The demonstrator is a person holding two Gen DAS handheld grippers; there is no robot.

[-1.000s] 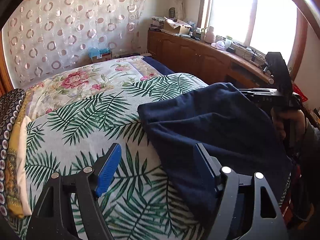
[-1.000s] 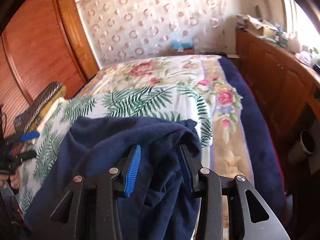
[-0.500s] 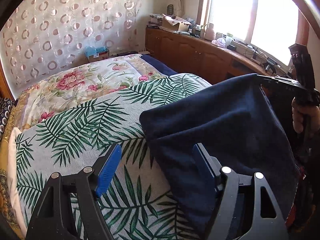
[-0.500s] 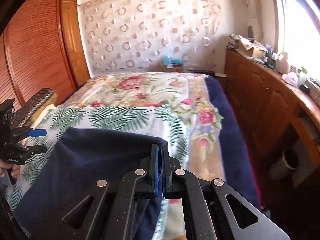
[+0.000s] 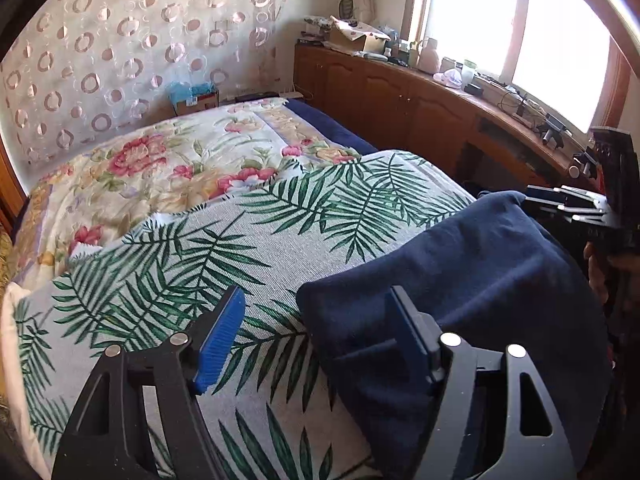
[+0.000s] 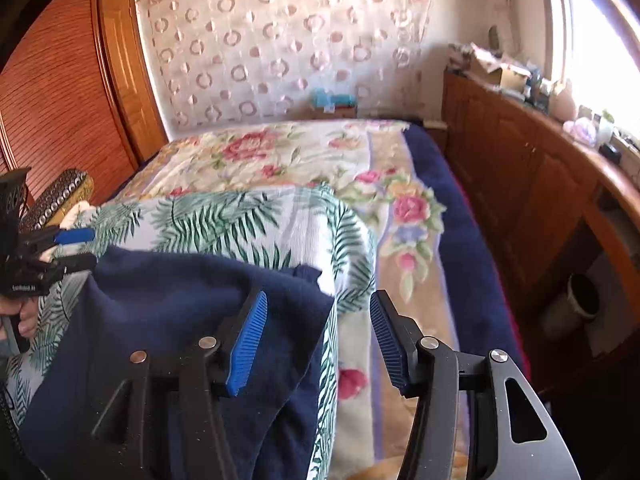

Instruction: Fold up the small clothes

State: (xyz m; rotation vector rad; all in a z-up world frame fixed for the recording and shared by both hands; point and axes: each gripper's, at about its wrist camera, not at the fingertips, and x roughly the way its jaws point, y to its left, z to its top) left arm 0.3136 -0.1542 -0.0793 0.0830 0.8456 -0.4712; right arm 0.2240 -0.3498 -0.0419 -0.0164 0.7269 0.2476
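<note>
A navy blue garment (image 5: pixel 460 280) lies bunched on the palm-leaf bedspread (image 5: pixel 240 240), near the bed's front edge. My left gripper (image 5: pixel 316 290) straddles the garment's left corner. Its jaws are closing, with the blue pad still over bare bedspread and the other finger above the cloth. My right gripper (image 6: pixel 318 294) hovers over the garment's (image 6: pixel 180 300) right corner. Its jaws are opening and the pads stand clear of the cloth. Each gripper shows in the other's view: the right gripper (image 5: pixel 560 204) at the garment's far side, the left gripper (image 6: pixel 76 248) at the left edge, held by a hand.
A floral quilt (image 5: pixel 168 160) covers the far half of the bed. A wooden cabinet (image 5: pixel 400 104) with clutter on top runs under the window on the right. A wardrobe (image 6: pixel 60 100) stands on the left, folded patterned fabric (image 6: pixel 60 196) lies beside it, and a pot (image 6: pixel 572 304) sits on the floor.
The right gripper pinched the garment's corner and lifted it, then opened; the cloth has dropped back onto the bed. The left gripper moved right onto the garment's left corner and its jaws narrowed.
</note>
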